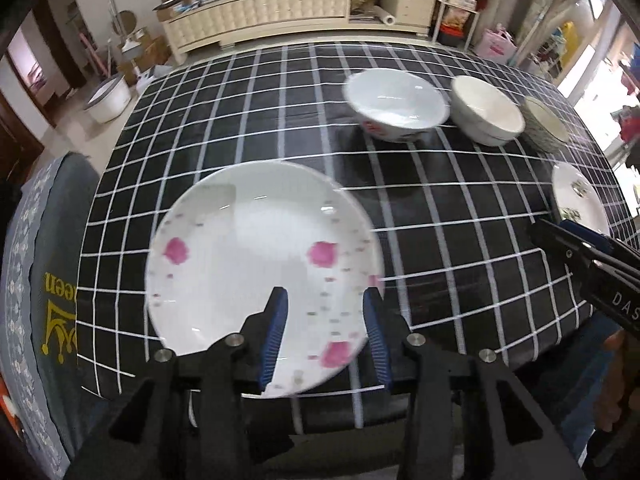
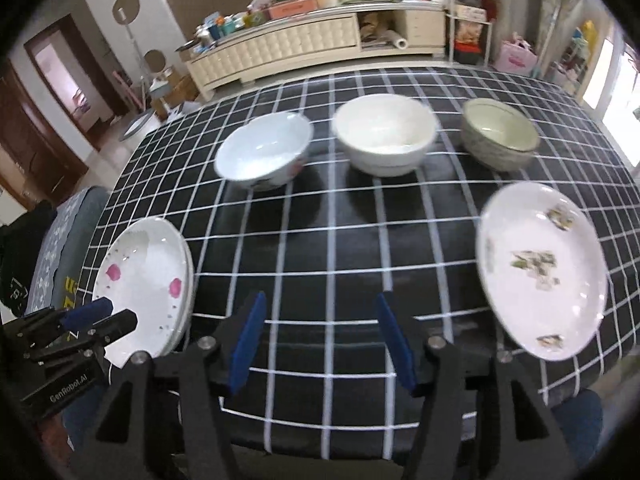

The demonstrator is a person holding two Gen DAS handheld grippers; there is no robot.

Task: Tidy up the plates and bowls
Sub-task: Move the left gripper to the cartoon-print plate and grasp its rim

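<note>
Plates: pink-flowered plate [image 1: 264, 264] stacked by the table's [image 2: 320, 240] near left edge; green-sprigged plate [image 2: 540, 268] by its near right edge.
Bowls: three [image 2: 384, 136] in a row behind, far edge beyond.
Open room: bare cloth between plates.
Left gripper [image 1: 326, 320]: spread, hovering over pink plate's near rim, nothing pinched.
Right gripper [image 2: 320, 332]: spread over bare cloth, empty.

Both hand-held grippers, left [image 1: 326, 300] and right [image 2: 322, 304], open, empty.

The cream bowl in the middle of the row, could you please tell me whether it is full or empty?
Empty: the cream bowl stands upright on the table, and its bare pale inside shows down to the bottom.
</note>
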